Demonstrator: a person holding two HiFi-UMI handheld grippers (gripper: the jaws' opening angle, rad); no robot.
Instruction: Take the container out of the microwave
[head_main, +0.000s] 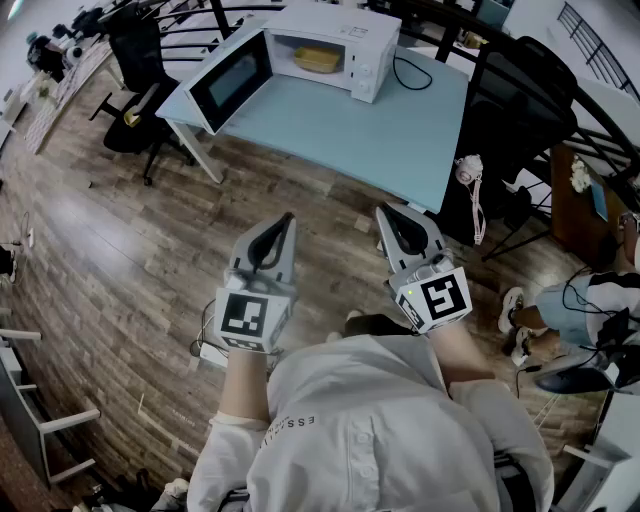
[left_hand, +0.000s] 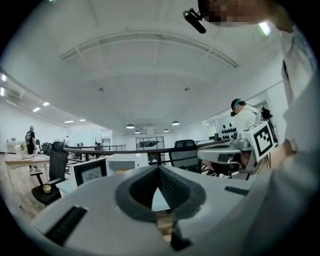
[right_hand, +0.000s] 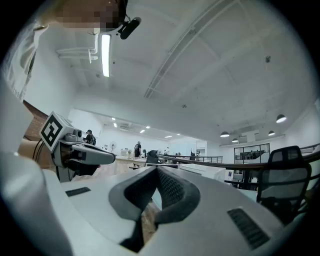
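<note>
Facing open microwave (head_main: 340, 22), container (head_main: 317, 58) inside

Yellow container (head_main: 316, 59), white microwave (head_main: 375, 45)

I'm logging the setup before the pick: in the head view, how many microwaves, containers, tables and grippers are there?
microwave: 1
container: 1
table: 1
grippers: 2 (left gripper, right gripper)
Total: 5
</note>
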